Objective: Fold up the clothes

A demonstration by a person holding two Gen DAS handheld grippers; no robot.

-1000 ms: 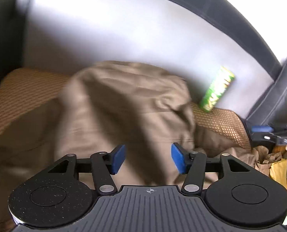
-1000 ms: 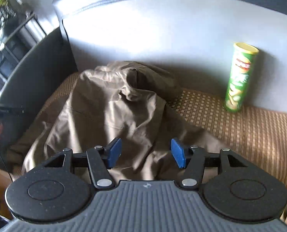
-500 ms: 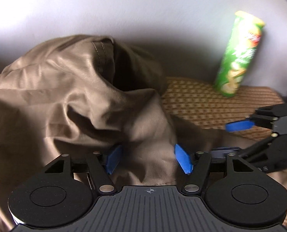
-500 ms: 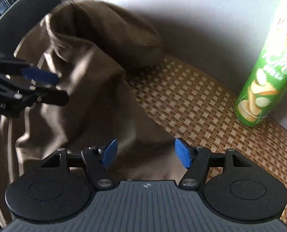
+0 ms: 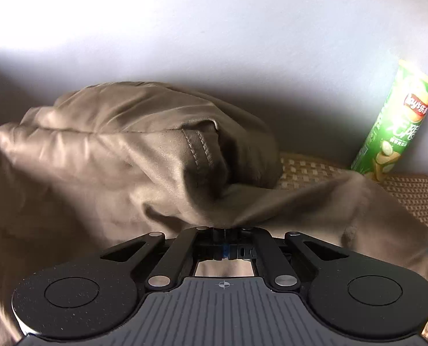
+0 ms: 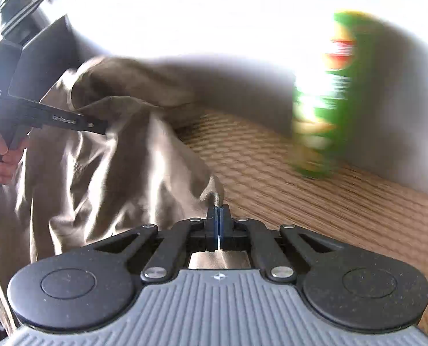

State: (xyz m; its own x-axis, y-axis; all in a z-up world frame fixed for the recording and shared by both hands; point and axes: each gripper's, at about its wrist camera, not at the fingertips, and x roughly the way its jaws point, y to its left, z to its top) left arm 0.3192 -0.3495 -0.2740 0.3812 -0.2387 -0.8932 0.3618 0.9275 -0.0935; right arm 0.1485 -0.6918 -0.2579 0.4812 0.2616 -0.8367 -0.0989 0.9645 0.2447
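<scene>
Home living room: grey sofa (image 5: 214,43), woven seat mat (image 6: 314,178).

Bare woven seat mat (image 6: 314,201) lies open between the heaped brown garment (image 5: 113,158) and the upright green crisp can (image 5: 398,127). The pale backrest (image 5: 214,43) closes the far side, touching both garment and can.

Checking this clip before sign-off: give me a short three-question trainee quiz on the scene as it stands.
1. True or false: both grippers are shut on the brown garment.
2. What stands upright against the sofa back?
3. What does the seat mat look like: A woven tan, B plain white, C blue striped?

Key: 1 true, the left gripper and the right gripper each pinch its cloth. 2 the green chip can. 3 A.
</scene>
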